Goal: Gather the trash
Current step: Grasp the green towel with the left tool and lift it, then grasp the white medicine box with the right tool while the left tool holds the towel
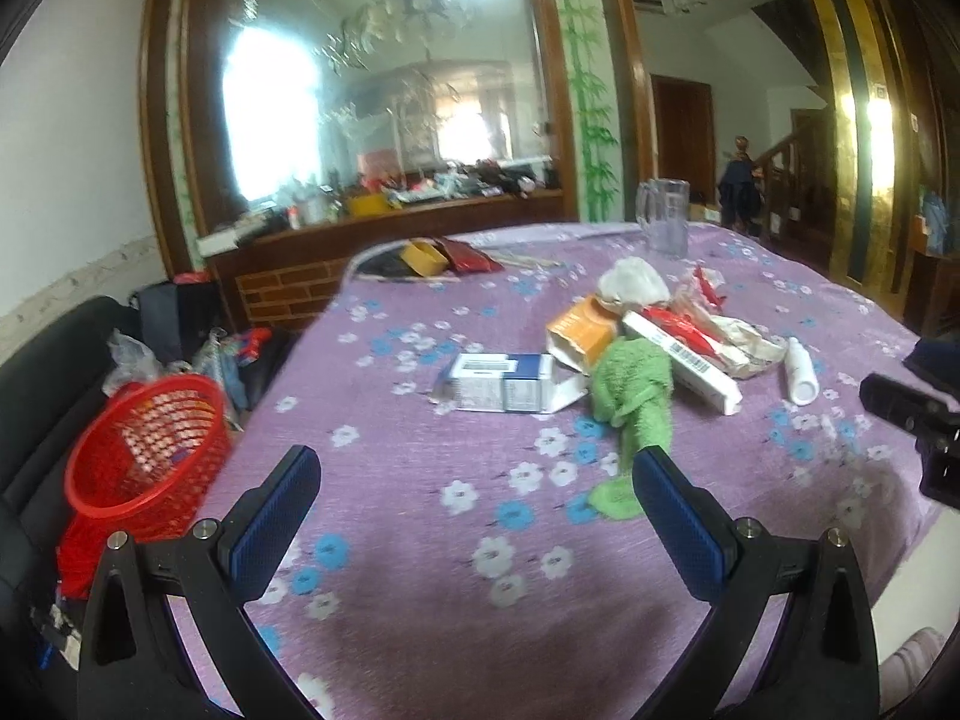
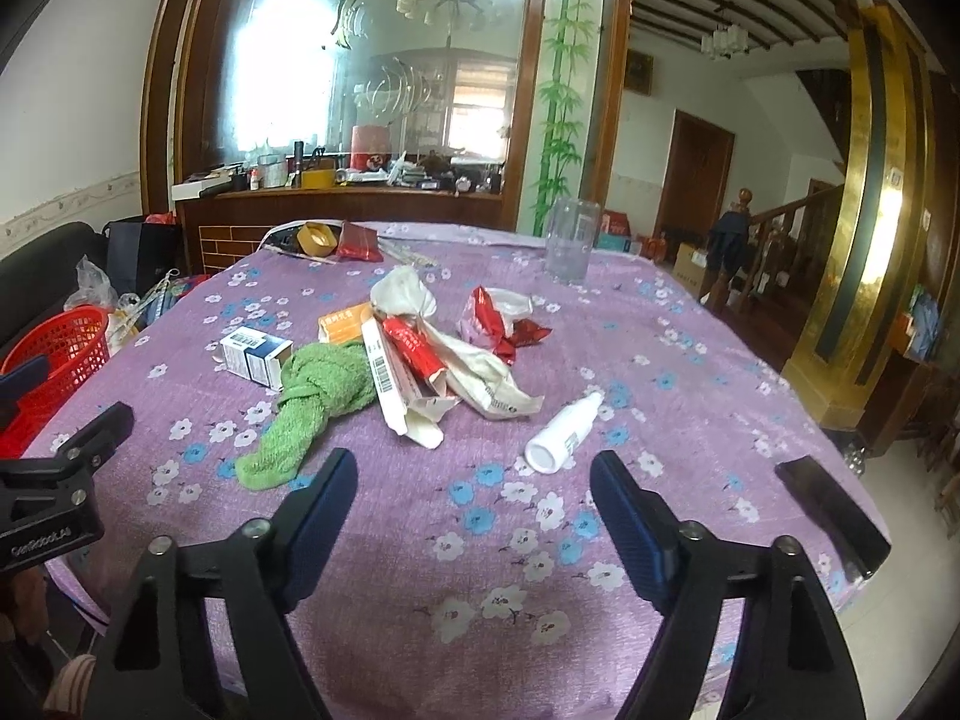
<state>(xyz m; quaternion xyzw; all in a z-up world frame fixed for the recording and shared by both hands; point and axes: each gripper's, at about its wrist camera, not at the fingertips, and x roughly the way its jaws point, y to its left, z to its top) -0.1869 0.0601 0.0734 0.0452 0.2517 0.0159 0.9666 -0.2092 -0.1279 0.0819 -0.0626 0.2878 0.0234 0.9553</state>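
We see the trash heaped near the middle of the table: a blue-and-white carton (image 2: pixel 257 354) lying on its side, an orange box (image 2: pixel 345 321) behind it, a long white box with a barcode (image 2: pixel 384 375), a red wrapper (image 2: pixel 501 324), crumpled white paper (image 2: pixel 403 291) and a knotted green cloth (image 2: pixel 312 405) trailing toward us. A small white bottle (image 2: pixel 564 433) lies on its side, apart from the heap on its right. The red mesh basket (image 1: pixel 147 438) sits off the table's left edge, tilted.

Our right gripper (image 2: pixel 474 477) hovers above the cloth-covered surface near the bottle, jaws apart with nothing between them; our left gripper (image 1: pixel 477 471) is likewise spread wide and empty, its right finger in front of the green cloth's tail.

The purple tablecloth (image 2: pixel 660 360) carries blue and white flowers. A clear glass mug (image 2: pixel 570 240) stands at the far side. Beyond are a wood-framed mirror (image 2: pixel 360 60), a cluttered shelf, a bamboo mural and a staircase.
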